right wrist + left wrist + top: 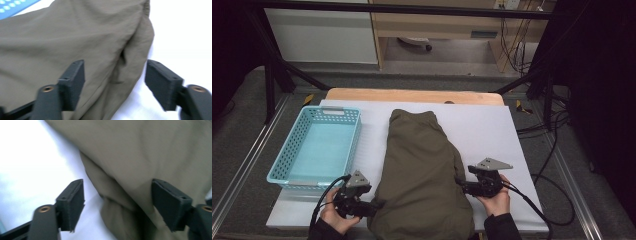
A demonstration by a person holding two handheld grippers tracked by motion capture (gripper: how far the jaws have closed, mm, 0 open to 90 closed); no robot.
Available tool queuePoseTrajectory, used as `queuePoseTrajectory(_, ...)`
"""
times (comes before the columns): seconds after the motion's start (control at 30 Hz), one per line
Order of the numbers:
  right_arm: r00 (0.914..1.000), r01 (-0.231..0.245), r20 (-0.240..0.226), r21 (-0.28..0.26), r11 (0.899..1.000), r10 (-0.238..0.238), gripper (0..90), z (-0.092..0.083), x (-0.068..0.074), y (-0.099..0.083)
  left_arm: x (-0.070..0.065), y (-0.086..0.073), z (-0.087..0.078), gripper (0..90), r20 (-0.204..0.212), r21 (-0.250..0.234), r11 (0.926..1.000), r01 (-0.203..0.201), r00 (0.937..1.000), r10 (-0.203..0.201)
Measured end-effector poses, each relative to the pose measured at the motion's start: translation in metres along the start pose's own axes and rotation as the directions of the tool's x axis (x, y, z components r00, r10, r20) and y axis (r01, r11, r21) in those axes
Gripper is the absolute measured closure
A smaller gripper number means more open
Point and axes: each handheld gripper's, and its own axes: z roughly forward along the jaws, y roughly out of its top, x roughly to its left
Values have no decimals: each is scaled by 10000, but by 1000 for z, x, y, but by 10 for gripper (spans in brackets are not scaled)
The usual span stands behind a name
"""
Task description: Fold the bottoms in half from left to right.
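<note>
Olive folded garment [422,170] lies right of the turquoise basket [314,147]. Left gripper [374,205] and right gripper [460,186] flank its near edges, jaws wide, gripping nothing.

Olive-green garment [422,170], perforated turquoise basket [314,145], white table cover [482,130], seemingly black hand-held grippers [374,204]

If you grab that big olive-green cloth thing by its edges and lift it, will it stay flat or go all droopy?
Probably droopy. The olive-green folded fabric garment lies in soft wrinkles and sagging folds on the white table cover, so it looks floppy, not stiff. It seems light for its size, being thin cloth. Pushed, it would likely bunch up rather than slide whole. The left gripper and right gripper stand open at its edges.
</note>
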Motion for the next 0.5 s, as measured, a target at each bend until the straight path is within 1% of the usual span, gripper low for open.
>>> queuePoseTrajectory(0.07, 9999, -107, 63, 243, 9996, 105, 257, 10, -5, 3, 5, 6, 10, 227, -107, 75, 10000, 6, 9999, -5)
queuePoseTrajectory(0.1, 9999, -100, 128, 282, 9996, 97, 239, 15, -6, 3, 8, 8, 15, 226, -62, 124, 9998, 134, 9999, -133)
queuePoseTrajectory(0.13, 9998, -154, 130, 334, 9993, 150, 232, 20, -7, 3, 11, 9, 20, 232, 17, 176, 9997, 181, 9998, -181)
queuePoseTrajectory(0.2, 9997, -235, 38, 570, 9981, 233, 224, 28, -7, 0, 13, 9, 28, 244, 2, 346, 9990, 280, 9996, -280)
queuePoseTrajectory(0.23, 9998, -205, 53, 676, 9975, 202, 232, 31, -6, -2, 13, 8, 29, 247, 10, 325, 9993, 206, 9998, -206)
queuePoseTrajectory(0.27, 9999, -114, 63, 852, 9963, 109, 249, 33, -5, -4, 12, 7, 30, 261, -92, 334, 9994, 120, 9999, -117)
queuePoseTrajectory(0.3, 10000, -39, 93, 931, 9957, 31, 279, 35, -4, -6, 12, 6, 31, 266, -201, 344, 9993, 118, 9997, -111)
queuePoseTrajectory(0.33, 10000, -40, 63, 1024, 9947, 34, 352, 35, -4, -8, 13, 5, 31, 270, -171, 330, 9992, 218, 9996, -213)
queuePoseTrajectory(0.37, 9999, -93, -41, 1050, 9944, 98, 413, 35, -3, -9, 13, 4, 32, 277, -59, 279, 9992, 280, 9996, -278)
queuePoseTrajectory(0.4, 10000, -24, -42, 1056, 9944, 28, 446, 35, -3, -10, 13, 2, 32, 293, 10, 252, 9991, 332, 9994, -332)
queuePoseTrajectory(0.43, 10000, -13, 65, 1066, 9943, 6, 497, 35, -2, -11, 13, 1, 32, 315, 52, 240, 9993, 304, 9995, -305)
queuePoseTrajectory(0.47, 10000, -10, 99, 1108, 9938, -1, 572, 34, -2, -11, 13, 0, 32, 336, 97, 261, 9991, 349, 9993, -352)
queuePoseTrajectory(0.5, 9999, -100, 69, 1155, 9933, 92, 629, 33, -1, -11, 13, -1, 32, 356, 126, 318, 9988, 363, 9992, -367)
